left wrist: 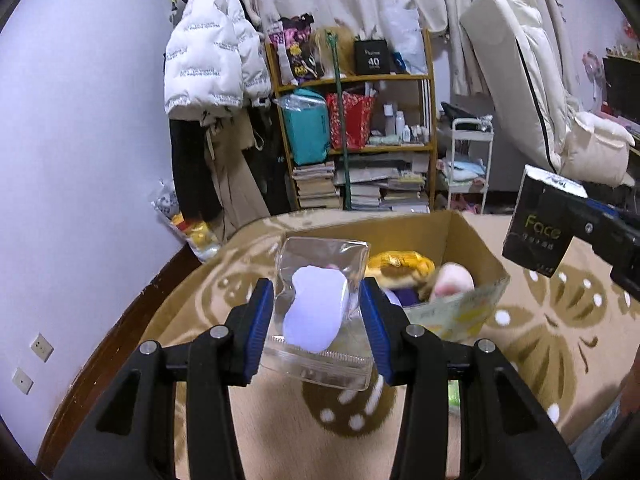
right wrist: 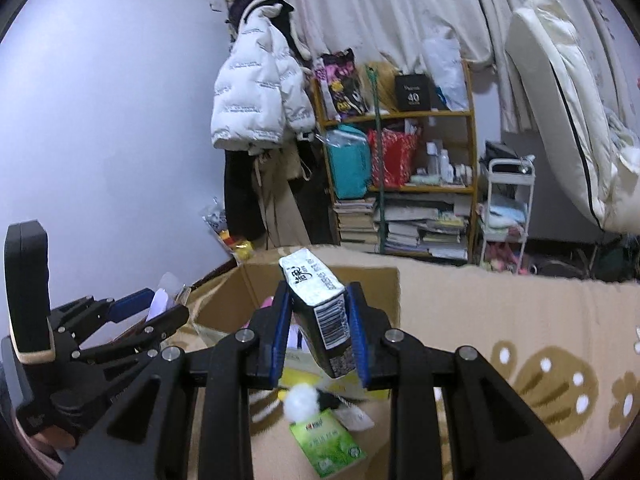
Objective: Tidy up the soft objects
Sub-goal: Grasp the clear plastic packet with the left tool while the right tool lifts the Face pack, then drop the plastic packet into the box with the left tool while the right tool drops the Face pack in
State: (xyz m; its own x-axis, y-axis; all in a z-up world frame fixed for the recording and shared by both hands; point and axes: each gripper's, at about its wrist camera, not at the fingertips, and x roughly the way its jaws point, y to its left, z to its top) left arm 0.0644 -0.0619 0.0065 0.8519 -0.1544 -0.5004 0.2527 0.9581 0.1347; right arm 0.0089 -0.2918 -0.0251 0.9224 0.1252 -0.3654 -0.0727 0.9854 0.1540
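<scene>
My left gripper (left wrist: 318, 312) is shut on a clear plastic pouch (left wrist: 320, 276) with a pale lilac soft item inside, held in the air just in front of an open cardboard box (left wrist: 476, 236). The box holds a yellow plush piece (left wrist: 400, 262) and a pink soft toy (left wrist: 454, 280). My right gripper (right wrist: 320, 328) is shut on a black tissue pack (right wrist: 324, 312) with a white top, tilted, above the near side of the same cardboard box (right wrist: 320, 280). That black tissue pack (left wrist: 540, 224) also shows at the right of the left wrist view.
The box sits on a beige blanket (right wrist: 520, 320) with brown flower patterns. A green tissue pack (right wrist: 328, 446) and a white pompom (right wrist: 302, 400) lie on it below my right gripper. Behind stand a wooden shelf (left wrist: 356, 120) of bags and books, hanging coats and a white cart.
</scene>
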